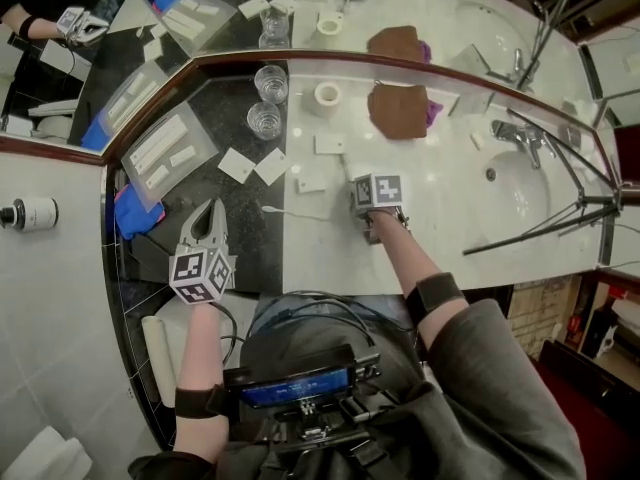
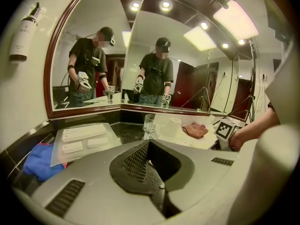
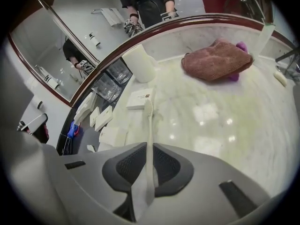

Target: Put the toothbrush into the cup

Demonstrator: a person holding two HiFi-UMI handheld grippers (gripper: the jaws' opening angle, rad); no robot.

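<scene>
Chest rig screen (image 1: 298, 386) right up close. Beyond it, pale marble counter (image 1: 440, 198), brown towel (image 1: 398, 110) at the back. Left gripper (image 2: 149, 146) pressed together, nothing in it. Right gripper (image 3: 149, 153) pinching the toothbrush (image 3: 149, 118) by its handle, down near the counter, bristles aimed at a small white box (image 3: 139, 99), well apart from the white cup (image 3: 139, 62) by the mirror (image 3: 84, 13).

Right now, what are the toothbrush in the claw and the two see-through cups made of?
Toothbrush: likely plastic, smooth matte white, thin one-piece handle. Nearer cup and farther cup: probably glass, clear and shiny; the dark counter shows through them.
</scene>
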